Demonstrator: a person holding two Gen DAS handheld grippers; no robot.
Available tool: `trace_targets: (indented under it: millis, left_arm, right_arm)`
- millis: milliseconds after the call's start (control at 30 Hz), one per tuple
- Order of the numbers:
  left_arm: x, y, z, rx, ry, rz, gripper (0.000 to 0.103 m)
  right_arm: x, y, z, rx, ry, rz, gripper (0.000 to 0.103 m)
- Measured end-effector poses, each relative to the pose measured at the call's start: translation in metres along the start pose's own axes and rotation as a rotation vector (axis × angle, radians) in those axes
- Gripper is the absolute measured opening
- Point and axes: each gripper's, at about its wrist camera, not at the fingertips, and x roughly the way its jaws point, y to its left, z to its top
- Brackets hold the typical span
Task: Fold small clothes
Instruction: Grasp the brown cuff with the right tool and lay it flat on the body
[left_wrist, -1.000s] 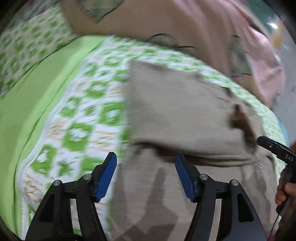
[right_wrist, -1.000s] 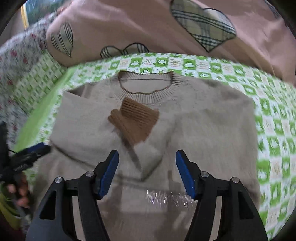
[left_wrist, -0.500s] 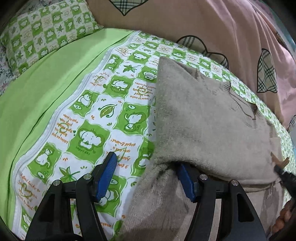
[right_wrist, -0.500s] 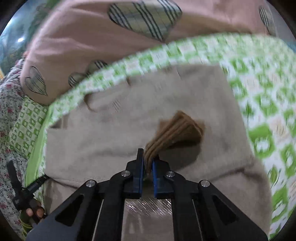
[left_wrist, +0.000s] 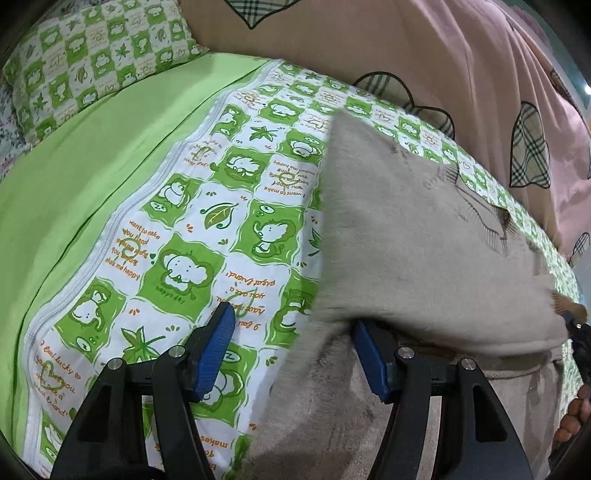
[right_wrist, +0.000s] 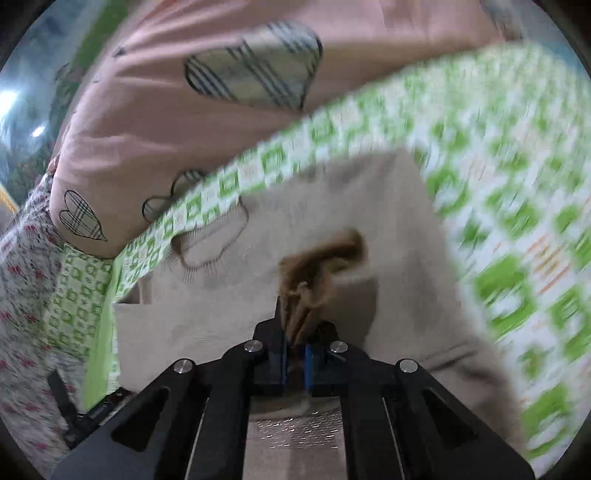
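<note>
Two tongs work my beige sweater (left_wrist: 424, 229), which lies on the green-patterned bed (left_wrist: 221, 206). My right tongs (right_wrist: 295, 347) are clamped tight on its brown cuff (right_wrist: 317, 269), lifting it. My left tongs (left_wrist: 291, 350) gape empty at the sweater's left edge.

This is a bedroom at home. A bed (left_wrist: 92, 177) fills the frame, with a green animal sheet (left_wrist: 229, 229), a matching pillow (left_wrist: 96, 55) upper left, and a pink blanket (left_wrist: 424, 48) at the top.
</note>
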Motion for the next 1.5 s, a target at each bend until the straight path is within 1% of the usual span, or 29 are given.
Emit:
trace_targets:
  millis: [33, 67, 133, 167, 200, 267, 300, 333, 367, 433, 467, 500, 567, 633, 667, 700, 733, 767, 867, 967, 1000, 1033, 1067, 1100, 1200, 1267, 1367, 1467, 1500]
  left_arm:
    - [0.001, -0.002, 0.000, 0.006, 0.000, 0.006, 0.065]
    - [0.001, -0.003, 0.000, 0.012, 0.000, 0.014, 0.065]
    - [0.002, -0.005, -0.001, 0.019, 0.001, 0.024, 0.065]
    - [0.002, -0.004, 0.000, 0.014, 0.002, 0.018, 0.065]
    - [0.002, 0.000, 0.000, -0.002, 0.003, 0.003, 0.065]
    - [0.001, 0.007, 0.002, -0.040, 0.006, -0.030, 0.064]
    - [0.000, 0.011, 0.002, -0.058, 0.008, -0.042, 0.064]
    - [0.000, 0.014, 0.003, -0.075, 0.012, -0.054, 0.064]
    - [-0.001, 0.015, 0.003, -0.084, 0.023, -0.064, 0.064]
    - [-0.009, 0.013, 0.003, -0.061, 0.061, -0.102, 0.060]
    - [-0.013, 0.011, 0.002, -0.040, 0.077, -0.133, 0.060]
    - [-0.020, 0.011, 0.002, -0.018, 0.088, -0.182, 0.061]
    - [-0.031, 0.012, 0.006, 0.005, 0.077, -0.234, 0.063]
    - [-0.036, 0.011, 0.025, 0.028, 0.053, -0.242, 0.068]
    - [-0.033, 0.010, 0.035, 0.032, 0.050, -0.238, 0.074]
    - [-0.026, 0.007, 0.050, 0.036, 0.055, -0.245, 0.077]
    - [-0.018, 0.004, 0.061, 0.039, 0.062, -0.257, 0.077]
    - [-0.007, 0.001, 0.073, 0.042, 0.076, -0.265, 0.078]
    - [0.036, -0.016, 0.109, 0.052, 0.176, -0.267, 0.078]
    - [0.067, -0.032, 0.131, 0.082, 0.219, -0.237, 0.078]
    - [0.082, -0.036, 0.137, 0.096, 0.250, -0.220, 0.078]
    - [0.091, -0.038, 0.140, 0.109, 0.261, -0.186, 0.077]
    - [0.098, -0.042, 0.143, 0.129, 0.256, -0.145, 0.067]
    - [0.101, -0.046, 0.147, 0.157, 0.231, -0.097, 0.056]
    - [0.101, -0.047, 0.158, 0.169, 0.177, -0.013, 0.044]
    - [0.097, -0.042, 0.159, 0.166, 0.143, 0.021, 0.041]
    - [0.089, -0.032, 0.157, 0.144, 0.121, 0.020, 0.042]
    - [0.065, -0.019, 0.150, 0.082, 0.078, -0.009, 0.044]
    - [0.053, -0.017, 0.146, 0.065, 0.059, -0.020, 0.043]
  right_arm:
    - [-0.001, 0.000, 0.000, -0.014, -0.003, -0.028, 0.007]
    - [0.003, -0.003, -0.001, -0.016, 0.019, -0.038, 0.007]
    - [0.018, -0.011, -0.007, -0.018, 0.093, -0.056, 0.008]
    - [0.026, -0.015, -0.010, -0.017, 0.135, -0.053, 0.011]
    - [0.031, -0.018, -0.014, -0.001, 0.163, -0.049, 0.011]
    - [0.027, -0.020, -0.016, 0.019, 0.164, -0.023, 0.014]
    - [0.023, -0.019, -0.016, 0.014, 0.160, -0.020, 0.020]
    - [0.019, -0.017, -0.017, 0.006, 0.153, -0.020, 0.031]
    - [0.013, -0.016, -0.016, -0.005, 0.139, -0.017, 0.038]
    - [0.005, -0.015, -0.017, -0.025, 0.130, -0.025, 0.042]
    - [0.000, -0.015, -0.017, -0.036, 0.124, -0.033, 0.042]
    - [-0.004, -0.016, -0.016, -0.045, 0.116, -0.045, 0.042]
    - [-0.011, -0.021, -0.015, -0.051, 0.103, -0.066, 0.043]
    - [-0.016, -0.025, -0.014, -0.041, 0.088, -0.068, 0.044]
    - [-0.017, -0.027, -0.014, -0.040, 0.082, -0.076, 0.045]
    - [-0.018, -0.027, -0.014, -0.042, 0.072, -0.085, 0.045]
    - [-0.019, -0.027, -0.014, -0.039, 0.060, -0.083, 0.045]
    - [-0.019, -0.026, -0.014, -0.034, 0.054, -0.067, 0.045]
    - [-0.014, -0.016, -0.015, -0.066, 0.056, -0.045, 0.045]
    - [-0.004, -0.009, -0.014, -0.099, 0.071, -0.046, 0.051]
    - [0.000, -0.008, -0.014, -0.095, 0.078, -0.045, 0.051]
    - [0.004, -0.008, -0.014, -0.095, 0.086, -0.041, 0.051]
    - [0.007, -0.008, -0.014, -0.098, 0.092, -0.041, 0.051]
    - [0.009, -0.008, -0.014, -0.102, 0.094, -0.047, 0.051]
    - [0.010, -0.012, -0.015, -0.099, 0.095, -0.043, 0.051]
    - [0.010, -0.014, -0.016, -0.103, 0.096, -0.045, 0.051]
    - [0.003, -0.016, -0.017, -0.095, 0.095, -0.039, 0.051]
    - [-0.010, -0.017, -0.017, -0.084, 0.090, -0.039, 0.051]
    - [-0.017, -0.018, -0.018, -0.084, 0.089, -0.039, 0.051]
